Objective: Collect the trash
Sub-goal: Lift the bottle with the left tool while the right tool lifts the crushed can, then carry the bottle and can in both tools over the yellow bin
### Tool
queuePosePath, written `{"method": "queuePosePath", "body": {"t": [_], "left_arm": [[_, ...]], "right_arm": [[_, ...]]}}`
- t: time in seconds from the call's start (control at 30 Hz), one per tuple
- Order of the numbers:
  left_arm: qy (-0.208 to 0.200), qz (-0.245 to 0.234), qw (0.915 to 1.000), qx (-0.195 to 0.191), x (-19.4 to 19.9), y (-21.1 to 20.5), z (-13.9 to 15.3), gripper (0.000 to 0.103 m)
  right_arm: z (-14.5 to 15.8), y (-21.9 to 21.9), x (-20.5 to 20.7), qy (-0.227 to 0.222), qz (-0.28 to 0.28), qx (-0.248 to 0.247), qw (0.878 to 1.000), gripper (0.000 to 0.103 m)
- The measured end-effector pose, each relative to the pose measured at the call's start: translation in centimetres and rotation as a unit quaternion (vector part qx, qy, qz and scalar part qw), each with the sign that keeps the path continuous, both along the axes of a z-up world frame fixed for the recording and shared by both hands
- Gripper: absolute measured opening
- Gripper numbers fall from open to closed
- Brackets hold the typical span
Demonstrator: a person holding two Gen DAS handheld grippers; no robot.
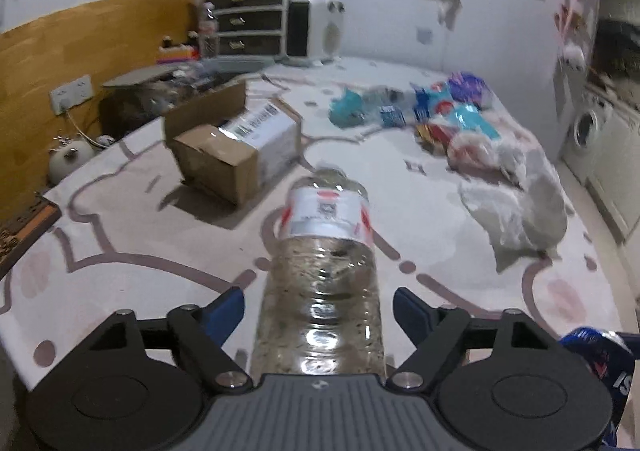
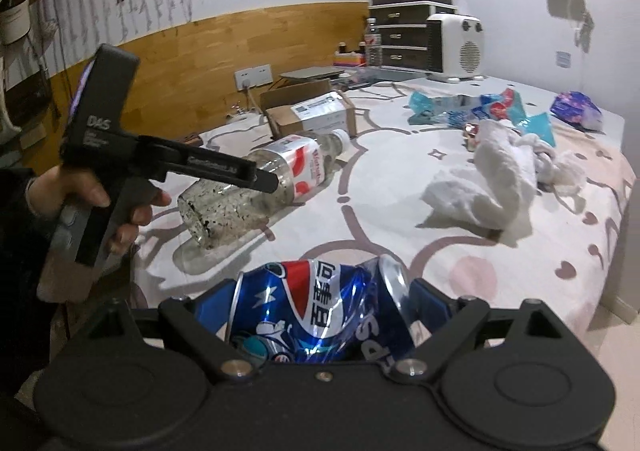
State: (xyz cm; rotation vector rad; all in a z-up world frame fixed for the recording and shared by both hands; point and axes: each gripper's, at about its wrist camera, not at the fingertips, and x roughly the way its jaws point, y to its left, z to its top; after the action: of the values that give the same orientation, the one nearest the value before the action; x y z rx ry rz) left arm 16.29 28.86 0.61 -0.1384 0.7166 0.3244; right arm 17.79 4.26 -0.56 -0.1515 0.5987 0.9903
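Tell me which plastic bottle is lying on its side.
The grimy bottle in the open left gripper lies on its side; the other bottle stands upright beside the drawers.

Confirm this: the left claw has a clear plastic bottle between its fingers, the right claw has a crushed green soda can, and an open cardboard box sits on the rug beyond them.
Not quite. The crushed soda can in the right claw is blue with red and white, not green, as the right wrist view shows. The rest stands: the clear plastic bottle lies between the left claw fingers, with the open cardboard box beyond.
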Motion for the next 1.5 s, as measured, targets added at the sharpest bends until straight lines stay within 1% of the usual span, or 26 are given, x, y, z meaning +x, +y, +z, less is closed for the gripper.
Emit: {"method": "queuePosePath", "body": {"t": [0.03, 0.07, 0.17, 0.23, 0.33, 0.47, 0.7, 0.8, 0.93, 1.17, 1.33, 1.5], "left_arm": [[0.008, 0.001, 1.0000, 0.003, 0.3, 0.0, -0.3, 0.068], [0.013, 0.002, 0.9999, 0.006, 0.4, 0.0, -0.5, 0.064], [0.007, 0.004, 1.0000, 0.005, 0.1, -0.1, -0.6, 0.063], [-0.003, 0.005, 1.0000, 0.001, -0.5, -0.2, -0.6, 0.063], [-0.010, 0.008, 0.9999, -0.005, -1.2, -0.3, -0.7, 0.062], [-0.017, 0.009, 0.9998, -0.009, -2.2, -0.6, -0.7, 0.062], [-0.034, 0.002, 0.9992, -0.019, -3.4, -1.2, -0.5, 0.062], [-0.046, 0.001, 0.9988, -0.018, -4.0, -1.7, 0.0, 0.062], [-0.064, 0.000, 0.9978, -0.014, -5.1, -2.2, 0.9, 0.062], [-0.098, -0.010, 0.9952, 0.000, -7.0, -4.2, 2.9, 0.062], [-0.108, -0.025, 0.9938, 0.012, -7.7, -6.1, 3.4, 0.062], [-0.115, -0.048, 0.9921, 0.011, -8.0, -8.7, 3.6, 0.062]], "right_arm": [[-0.1, 0.0, 0.0, 0.002, -0.002, -0.001, 1.000, 0.093], [-0.2, 0.1, 0.0, 0.001, -0.004, -0.003, 1.000, 0.093], [-0.3, 0.8, -0.5, -0.011, -0.004, -0.024, 1.000, 0.093], [-0.3, 1.1, -0.5, -0.016, -0.005, -0.027, 0.999, 0.093], [-0.1, 1.5, -0.2, -0.013, -0.005, -0.032, 0.999, 0.093], [-0.2, 2.3, 0.2, -0.002, -0.007, -0.054, 0.999, 0.094], [-0.4, 2.3, 0.2, -0.001, -0.006, -0.052, 0.999, 0.094], [-0.5, 1.9, -0.1, 0.000, -0.011, -0.047, 0.999, 0.093], [-0.3, 1.2, -0.6, -0.008, -0.037, -0.032, 0.999, 0.092], [2.1, -1.0, -1.8, -0.028, -0.068, 0.008, 0.997, 0.092], [3.3, -3.8, -2.1, -0.033, -0.102, 0.031, 0.994, 0.092], [4.0, -7.4, -2.6, -0.038, -0.146, 0.047, 0.987, 0.092]]}}
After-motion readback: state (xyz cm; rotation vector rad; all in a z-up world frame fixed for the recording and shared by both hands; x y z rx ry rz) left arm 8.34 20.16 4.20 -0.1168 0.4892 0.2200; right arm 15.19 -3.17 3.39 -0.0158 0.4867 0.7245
